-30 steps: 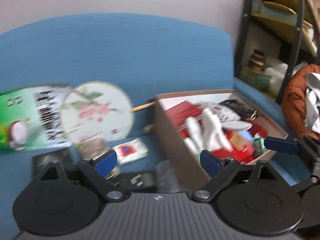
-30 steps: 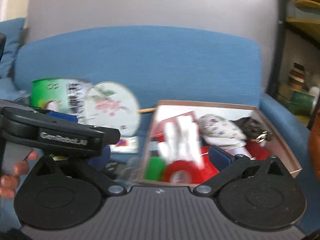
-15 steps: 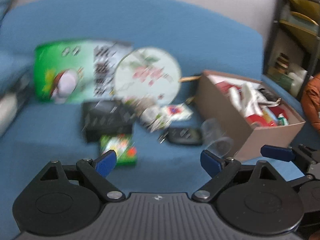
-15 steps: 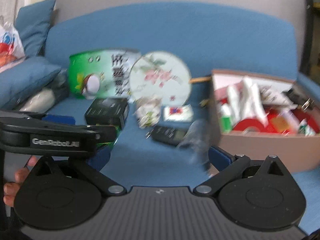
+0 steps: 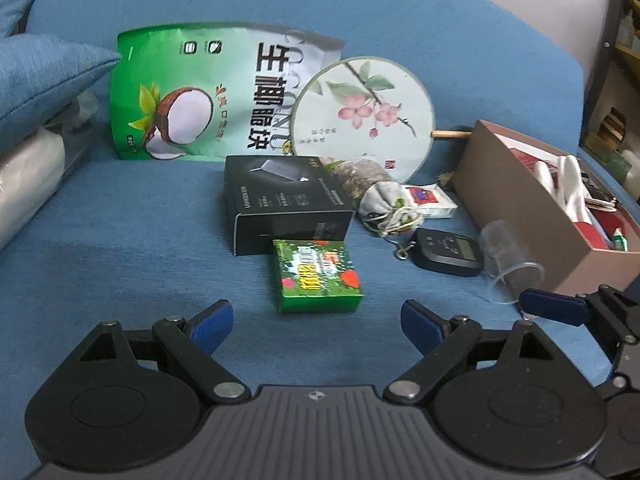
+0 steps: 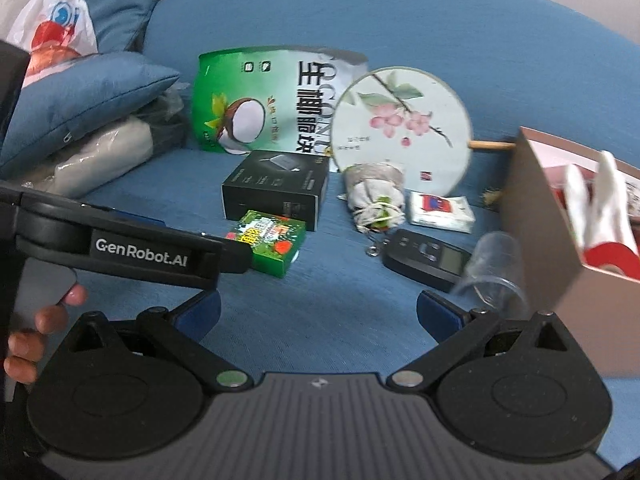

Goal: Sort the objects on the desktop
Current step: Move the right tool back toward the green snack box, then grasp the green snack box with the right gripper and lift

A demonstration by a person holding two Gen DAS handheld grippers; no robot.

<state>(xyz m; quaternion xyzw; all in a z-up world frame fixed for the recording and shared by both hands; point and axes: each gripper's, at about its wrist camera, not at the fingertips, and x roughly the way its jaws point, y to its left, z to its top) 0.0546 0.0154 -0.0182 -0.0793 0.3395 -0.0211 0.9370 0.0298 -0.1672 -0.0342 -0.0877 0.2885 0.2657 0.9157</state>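
Loose objects lie on a blue sofa seat. A small green box [image 5: 316, 276] lies just ahead of my open, empty left gripper [image 5: 318, 322]. Behind it sit a black box [image 5: 286, 202], a cloth pouch [image 5: 386, 204], a white tissue pack [image 5: 430, 200], a black digital scale [image 5: 448, 252] and a clear plastic cup [image 5: 508, 266] on its side. A green coconut bag [image 5: 212, 92] and a round fan [image 5: 362, 116] lean on the backrest. My right gripper [image 6: 318, 314] is open and empty, hovering before the scale [image 6: 426, 258] and cup [image 6: 492, 272].
A brown cardboard box [image 5: 532, 216] holding several items stands at the right, also in the right wrist view [image 6: 560, 248]. Blue cushions [image 6: 80, 96] and a plastic bag [image 6: 56, 20] pile at the left. A shelf [image 5: 620, 80] stands beyond the sofa's right arm.
Both grippers have swung left and pulled back from the cardboard box, so the loose objects on the seat now fill both views. Both stay open.
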